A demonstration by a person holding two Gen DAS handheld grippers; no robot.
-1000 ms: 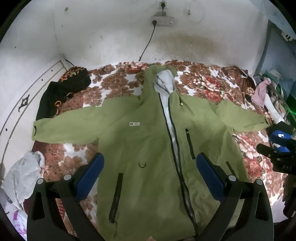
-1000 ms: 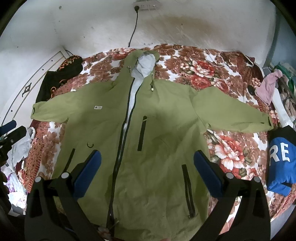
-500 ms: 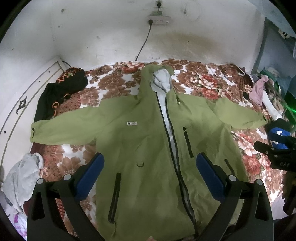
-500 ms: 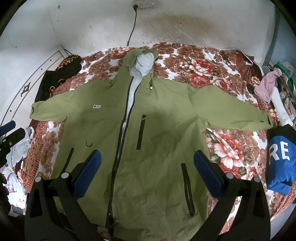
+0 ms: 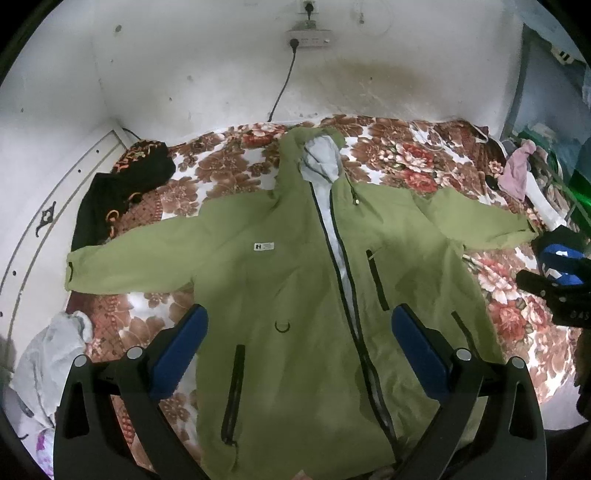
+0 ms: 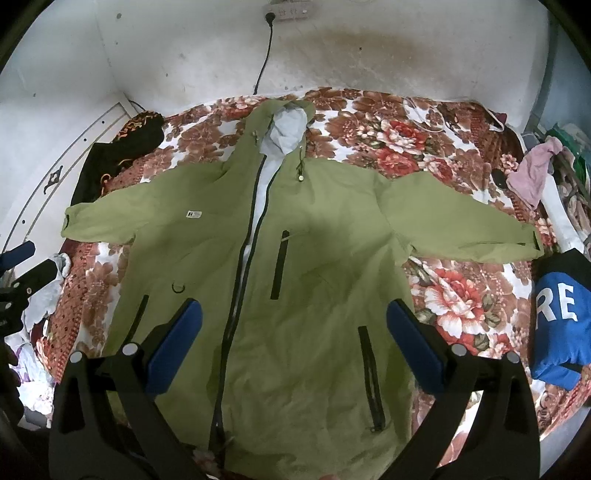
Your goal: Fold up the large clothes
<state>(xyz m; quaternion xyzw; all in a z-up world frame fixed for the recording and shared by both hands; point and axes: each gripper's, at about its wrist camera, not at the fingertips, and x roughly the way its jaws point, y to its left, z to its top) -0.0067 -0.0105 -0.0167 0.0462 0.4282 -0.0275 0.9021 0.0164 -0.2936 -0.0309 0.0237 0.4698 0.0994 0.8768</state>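
Left gripper [image 5: 299, 332]: jaws held wide, nothing gripped, poised above the hem.
Right gripper [image 6: 293, 325]: likewise wide and empty.
Green jacket [image 5: 295, 280]: spread flat on floral bedspread [image 5: 406, 155]; long axis runs bottom-to-top of frame, hood farthest.
Sleeves: left sleeve [image 5: 129, 258] is nearer the left gripper, right sleeve [image 6: 461, 232] the right.

I face a bed covered by a floral bedspread [image 5: 406, 162] in brown, red and white. Behind the bed stands a stained white wall [image 5: 369, 74]. A power strip [image 5: 309, 36] is mounted high on that wall, and a black cable [image 5: 282, 86] runs from it down to the bed. Left of the bed is a white panel [image 5: 44, 206] with dark trim lines.
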